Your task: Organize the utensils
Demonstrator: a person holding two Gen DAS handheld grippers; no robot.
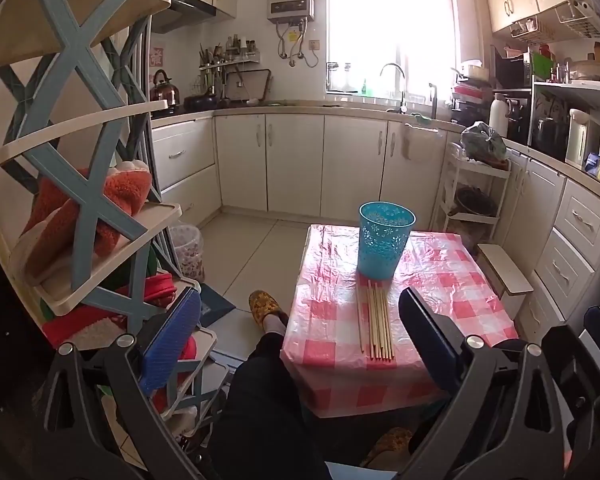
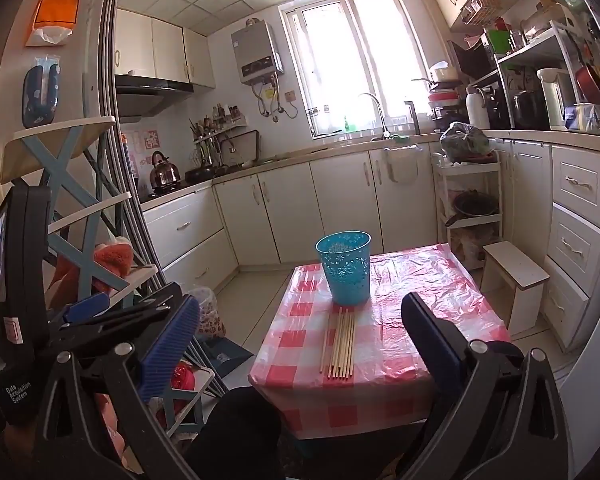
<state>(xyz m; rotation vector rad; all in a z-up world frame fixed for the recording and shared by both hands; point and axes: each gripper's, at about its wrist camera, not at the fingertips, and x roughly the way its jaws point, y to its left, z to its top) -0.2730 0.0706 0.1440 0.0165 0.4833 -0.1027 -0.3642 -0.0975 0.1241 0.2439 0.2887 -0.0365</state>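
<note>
Several wooden chopsticks lie side by side on a small table with a red-and-white checked cloth, just in front of an upright blue perforated holder cup. They also show in the right wrist view: chopsticks, cup, table. My left gripper is open and empty, held back from the table's near edge. My right gripper is open and empty, likewise short of the table. The left gripper's body shows at the left of the right wrist view.
A shelf rack with blue X-braces holding red cloth items stands close on the left. The person's leg and slipper are beside the table. A white step stool and a white cart stand right of the table. Kitchen cabinets line the back.
</note>
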